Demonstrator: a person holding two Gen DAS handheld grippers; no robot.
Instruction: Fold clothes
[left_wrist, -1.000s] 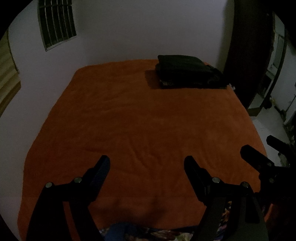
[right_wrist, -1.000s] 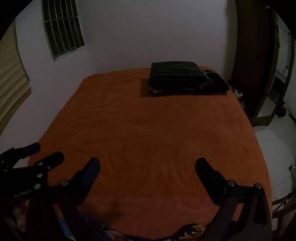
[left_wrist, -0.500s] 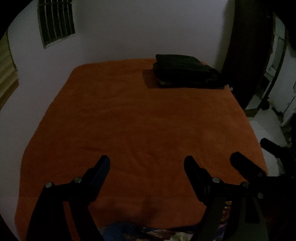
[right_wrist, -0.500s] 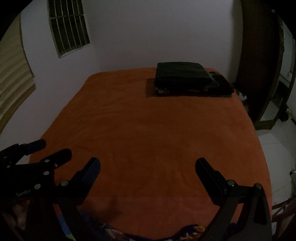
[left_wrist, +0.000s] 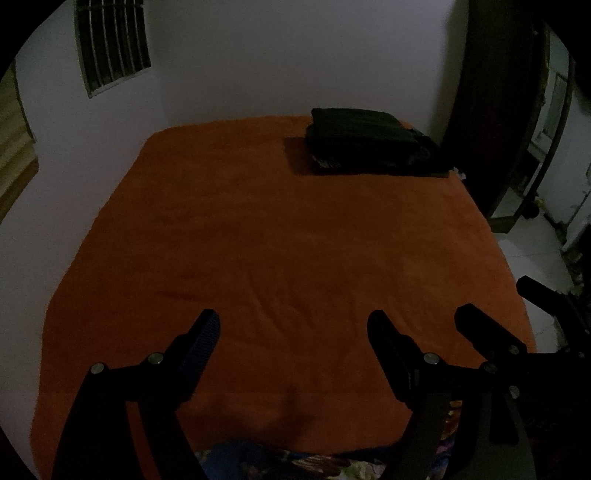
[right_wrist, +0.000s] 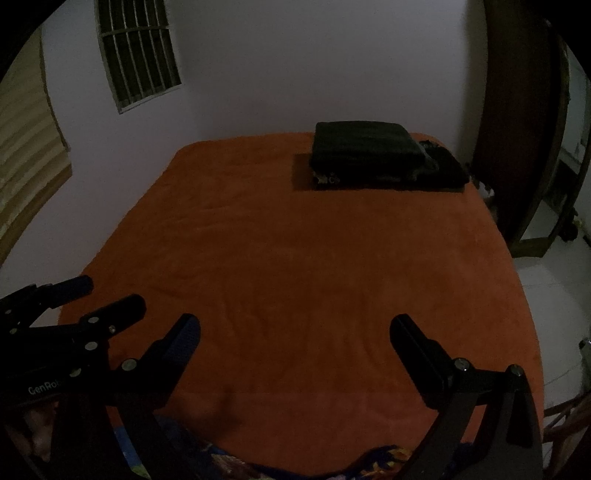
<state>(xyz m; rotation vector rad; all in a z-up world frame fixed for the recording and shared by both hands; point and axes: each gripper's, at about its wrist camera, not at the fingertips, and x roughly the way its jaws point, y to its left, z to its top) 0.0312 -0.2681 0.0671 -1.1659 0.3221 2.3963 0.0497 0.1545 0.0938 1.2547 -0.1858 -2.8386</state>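
Observation:
A stack of dark folded clothes (left_wrist: 369, 144) (right_wrist: 369, 158) lies at the far right of the bed, on the orange blanket (left_wrist: 277, 240) (right_wrist: 295, 258). My left gripper (left_wrist: 294, 325) hovers open over the near part of the blanket, with nothing between its fingers. My right gripper (right_wrist: 295, 326) is open and empty too, close beside it on the right. Each shows in the other's view: the right gripper (left_wrist: 498, 301) at the right edge, the left gripper (right_wrist: 107, 293) at the left edge. Both are far from the stack.
A colourful patterned fabric (left_wrist: 295, 461) (right_wrist: 240, 465) shows at the bed's near edge under the grippers. A white wall with a barred window (right_wrist: 136, 55) stands behind and left. A dark wooden door (left_wrist: 487, 110) and pale floor (left_wrist: 535, 240) are right of the bed.
In the left wrist view the right gripper has drifted slightly leftward, closer to the left one. Both grippers stay open and the stack has not moved.

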